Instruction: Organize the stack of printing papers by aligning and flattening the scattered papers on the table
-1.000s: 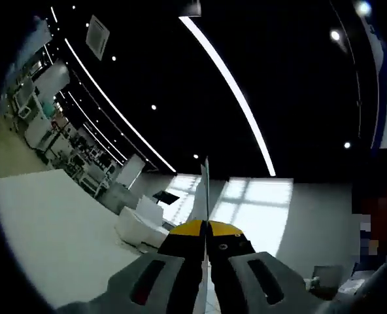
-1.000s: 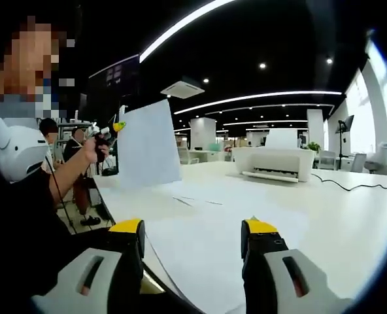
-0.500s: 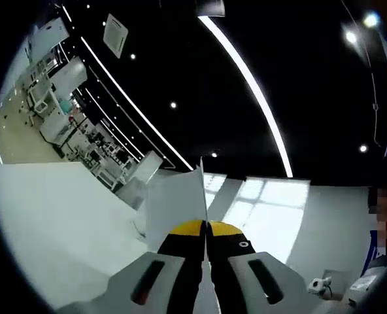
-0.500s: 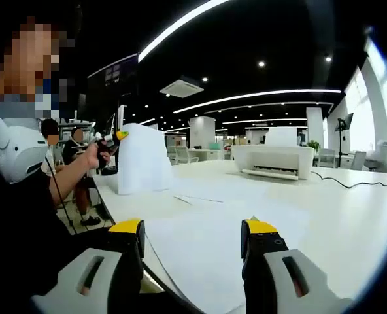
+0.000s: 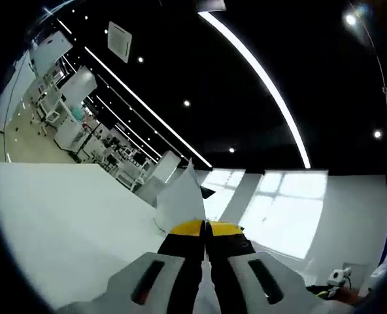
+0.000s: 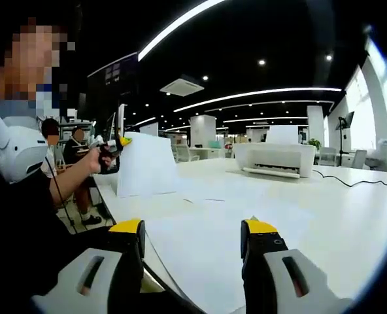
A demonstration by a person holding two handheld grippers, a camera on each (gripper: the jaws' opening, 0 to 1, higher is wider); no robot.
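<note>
— What is seen on the white desk [image 6: 350, 216]?
— One printer [image 6: 273, 160], and several flat papers [image 6: 206, 235] just ahead of the right tongs [image 6: 192, 237], whose jaws are held apart.
— And the left tongs [image 5: 204, 229]?
— Clamped on one upright sheet [image 6: 145, 165], lifted over the desk's edge.

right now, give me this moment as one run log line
left tongs: shut on white paper sheet, held upright over white table | right tongs: open above flat sheets | white printer: behind
</note>
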